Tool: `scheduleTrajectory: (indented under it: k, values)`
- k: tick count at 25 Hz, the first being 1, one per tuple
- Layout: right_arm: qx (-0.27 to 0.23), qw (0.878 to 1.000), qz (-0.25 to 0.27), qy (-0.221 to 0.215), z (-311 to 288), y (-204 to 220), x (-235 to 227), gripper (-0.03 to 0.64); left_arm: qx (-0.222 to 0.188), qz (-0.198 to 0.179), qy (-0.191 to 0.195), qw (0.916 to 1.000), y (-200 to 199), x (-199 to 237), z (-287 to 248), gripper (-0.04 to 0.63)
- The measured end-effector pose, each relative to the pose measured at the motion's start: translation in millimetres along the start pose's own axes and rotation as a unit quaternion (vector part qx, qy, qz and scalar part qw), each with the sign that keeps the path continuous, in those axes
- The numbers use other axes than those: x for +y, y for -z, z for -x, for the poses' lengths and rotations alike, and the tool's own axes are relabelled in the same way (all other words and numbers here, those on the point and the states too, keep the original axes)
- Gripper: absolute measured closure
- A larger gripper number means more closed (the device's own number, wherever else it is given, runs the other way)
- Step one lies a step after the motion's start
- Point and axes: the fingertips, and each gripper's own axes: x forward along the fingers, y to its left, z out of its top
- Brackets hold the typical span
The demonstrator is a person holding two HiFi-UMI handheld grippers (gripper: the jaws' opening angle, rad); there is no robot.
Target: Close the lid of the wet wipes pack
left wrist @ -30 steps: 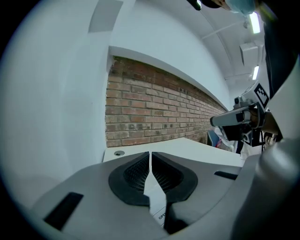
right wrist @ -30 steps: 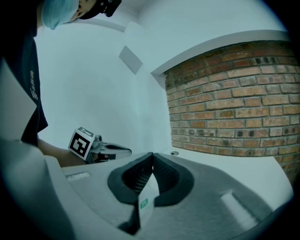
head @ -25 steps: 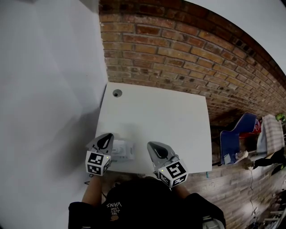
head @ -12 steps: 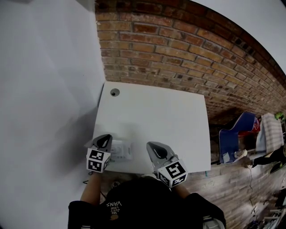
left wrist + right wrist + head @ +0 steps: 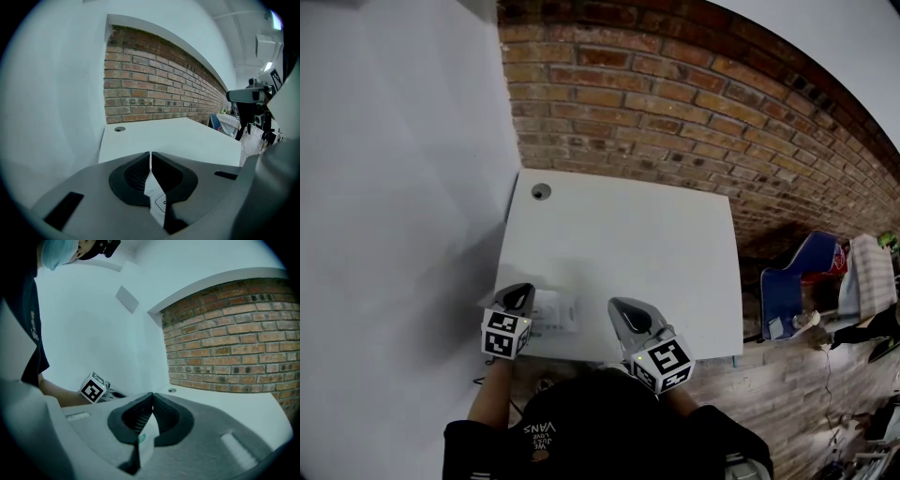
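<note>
The wet wipes pack (image 5: 557, 313) is a small white packet lying flat near the front left edge of the white table (image 5: 628, 244). It is too small in the head view to tell how its lid stands. My left gripper (image 5: 518, 298) sits at the pack's left end, jaws closed tip to tip, touching or just over its edge. My right gripper (image 5: 624, 313) rests a short way right of the pack, apart from it, also shut. In the left gripper view the closed tips (image 5: 150, 153) point over the bare tabletop. The right gripper view shows its own closed tips (image 5: 152, 394) and the left gripper's marker cube (image 5: 92, 388).
A round cable hole (image 5: 541, 190) sits in the table's far left corner. A brick wall (image 5: 694, 103) runs behind the table and a white wall (image 5: 394, 187) stands along its left side. A blue chair (image 5: 797, 286) and clutter lie off to the right.
The head camera has shifted slightly. The left gripper has settled a touch nearer the table's front edge beside the pack. The right gripper and the pack have kept their places.
</note>
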Motion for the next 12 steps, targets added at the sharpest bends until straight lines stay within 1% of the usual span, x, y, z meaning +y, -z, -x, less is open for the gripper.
scheduleTrajectory:
  k: [4, 9, 12]
  values:
    - [0.0, 1.0, -0.001, 0.0, 3, 1, 4, 0.62, -0.011, -0.002, -0.01, 0.9999, -12, 8, 2, 0.578]
    - [0.001, 1.0, -0.001, 0.006, 7, 4, 2, 0.618, -0.006, -0.014, -0.005, 0.9999, -17, 10, -2, 0.578]
    - [0.0, 1.0, -0.002, 0.011, 10, 4, 0, 0.618, 0.003, -0.015, 0.001, 0.9999, -15, 8, -4, 0.578]
